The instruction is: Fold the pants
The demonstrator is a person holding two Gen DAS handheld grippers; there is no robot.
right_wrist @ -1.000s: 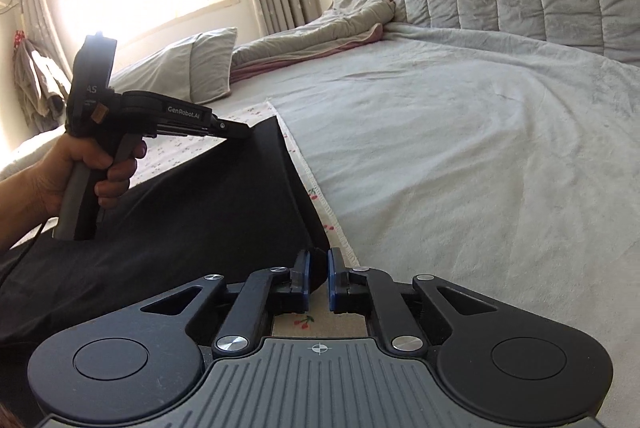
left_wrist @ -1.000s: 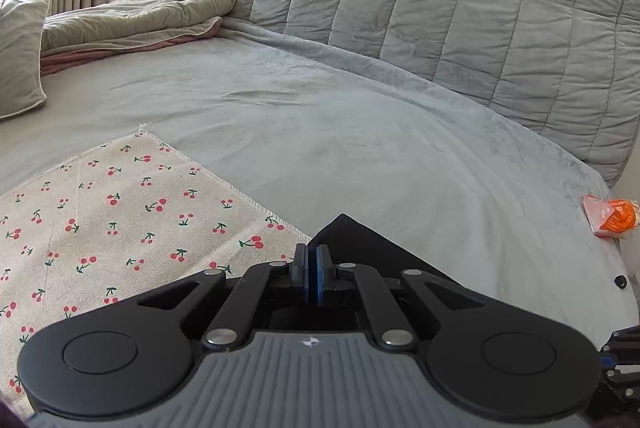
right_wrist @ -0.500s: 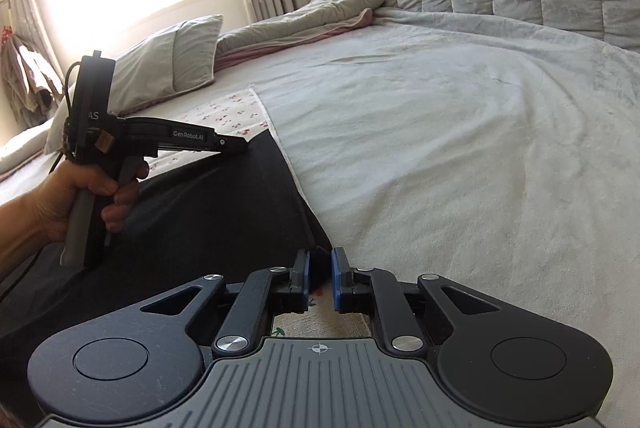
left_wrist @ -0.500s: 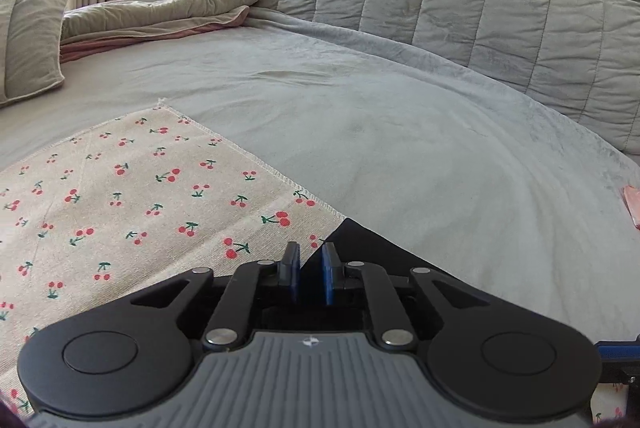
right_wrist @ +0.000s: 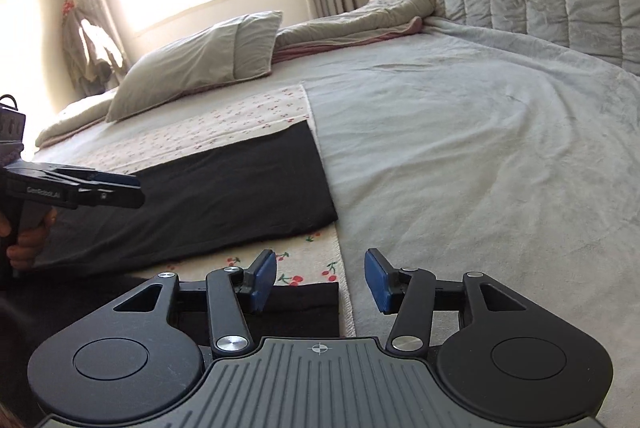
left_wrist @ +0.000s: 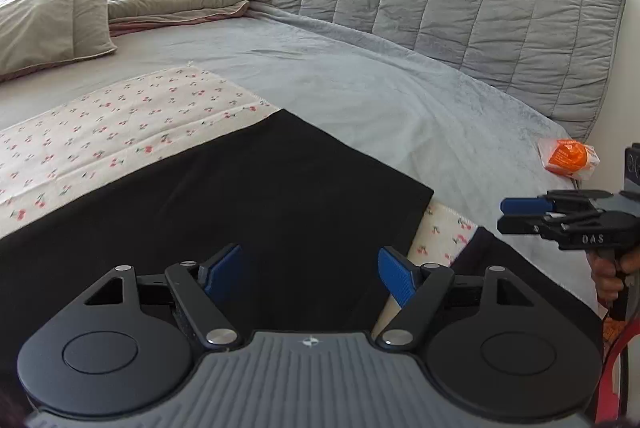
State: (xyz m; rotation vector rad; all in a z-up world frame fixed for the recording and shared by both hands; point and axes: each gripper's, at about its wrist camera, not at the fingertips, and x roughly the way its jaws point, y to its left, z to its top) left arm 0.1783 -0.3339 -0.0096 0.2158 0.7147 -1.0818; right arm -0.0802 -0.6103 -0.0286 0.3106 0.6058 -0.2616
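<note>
there, cherry-print cloth [left_wrist: 120, 123] over grey bedspread [left_wrist: 360, 75]

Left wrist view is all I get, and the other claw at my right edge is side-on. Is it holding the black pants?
Observer: No. The right claw has just been opening. Its jaws stand apart with nothing between them, and only the cherry-print cloth shows through the gap.
Visitor: And what is past the pillow, where my picture ends?
Observer: Clothes hang on the wall beside the window, left of the pillow.
</note>
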